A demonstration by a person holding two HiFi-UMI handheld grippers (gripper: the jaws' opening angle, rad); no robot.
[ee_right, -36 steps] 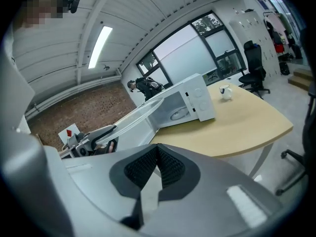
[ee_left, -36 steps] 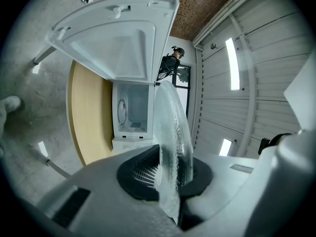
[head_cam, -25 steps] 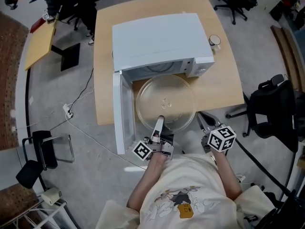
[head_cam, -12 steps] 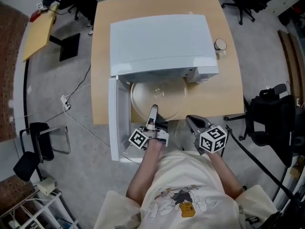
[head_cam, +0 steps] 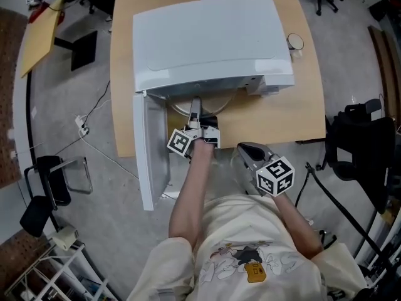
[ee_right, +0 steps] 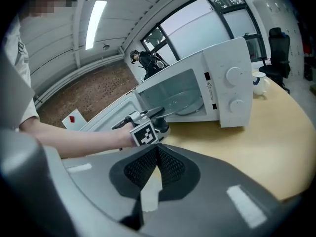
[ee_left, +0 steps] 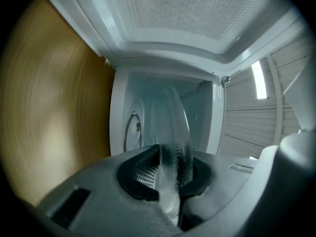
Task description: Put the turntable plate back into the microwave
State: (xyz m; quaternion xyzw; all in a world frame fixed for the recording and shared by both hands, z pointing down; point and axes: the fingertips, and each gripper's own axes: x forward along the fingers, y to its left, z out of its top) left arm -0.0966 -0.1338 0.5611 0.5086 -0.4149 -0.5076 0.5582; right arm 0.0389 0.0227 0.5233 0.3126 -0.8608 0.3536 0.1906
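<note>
Left gripper (ee_left: 170, 168) points at 12 o'clock into the open microwave (head_cam: 207, 39), its jaws clamped on the near rim of the turntable plate (ee_left: 173, 125), which lies mostly inside the cavity. Right gripper (ee_right: 157, 158), shut and empty, hangs at the left one's 4 o'clock.

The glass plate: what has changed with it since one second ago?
The left hand-held gripper, shut on the glass plate, carried it from in front of the microwave almost wholly inside. The right hand-held gripper stays shut and empty; the door stays open.
</note>
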